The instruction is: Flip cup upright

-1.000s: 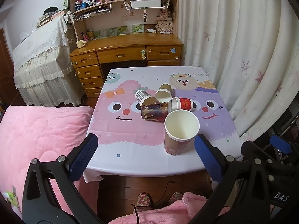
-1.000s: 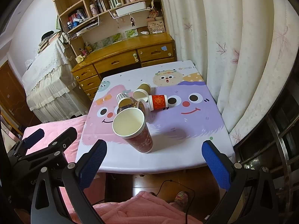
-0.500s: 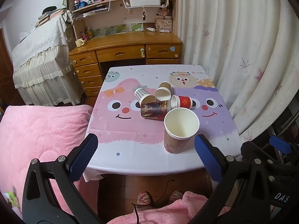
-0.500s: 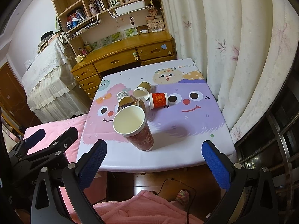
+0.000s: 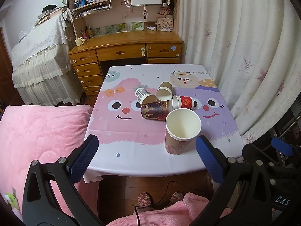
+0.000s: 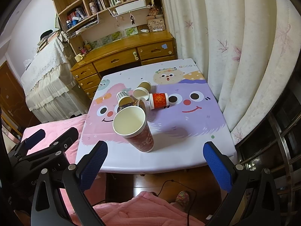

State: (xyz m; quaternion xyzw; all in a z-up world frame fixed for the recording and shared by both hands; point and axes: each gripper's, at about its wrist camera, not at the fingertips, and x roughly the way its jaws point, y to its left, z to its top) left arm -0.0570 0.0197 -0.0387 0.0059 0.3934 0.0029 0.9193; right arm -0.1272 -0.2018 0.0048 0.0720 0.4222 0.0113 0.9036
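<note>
One cup (image 5: 180, 131) is seen standing upright, mouth up, near the front edge of the surface (image 5: 131, 156), so the flip of that cup is judged complete. Behind it, toward the middle of the surface, four more cups lie on their sides in a close cluster: a checked cup (image 5: 144, 96), a tan cup (image 5: 164, 91), a red cup (image 5: 183, 102) and a dark printed cup (image 5: 155, 110). The dark printed cup is seen just behind the upright one, and contact between several of the lying cups appears likely but cannot be confirmed. The left hand-held gripper (image 5: 145, 158) is held spread wide and empty, in front of the surface's near edge and clear of every cup. The right hand-held gripper (image 6: 155, 160) is likewise spread and empty, with the upright cup (image 6: 134, 128) seen just beyond the line between its fingers. The step in hand is judged to be the interval between cups: nothing is gripped, and a next target is to be chosen. The next move would call for an advance over the upright cup without knocking it, followed by a sideways grasp across the wall of one lying cup. The red cup (image 6: 159, 100) is judged the most accessible, since it lies at the right end of the cluster. Light closing pressure is advised, as paper walls are expected to crush easily.
</note>
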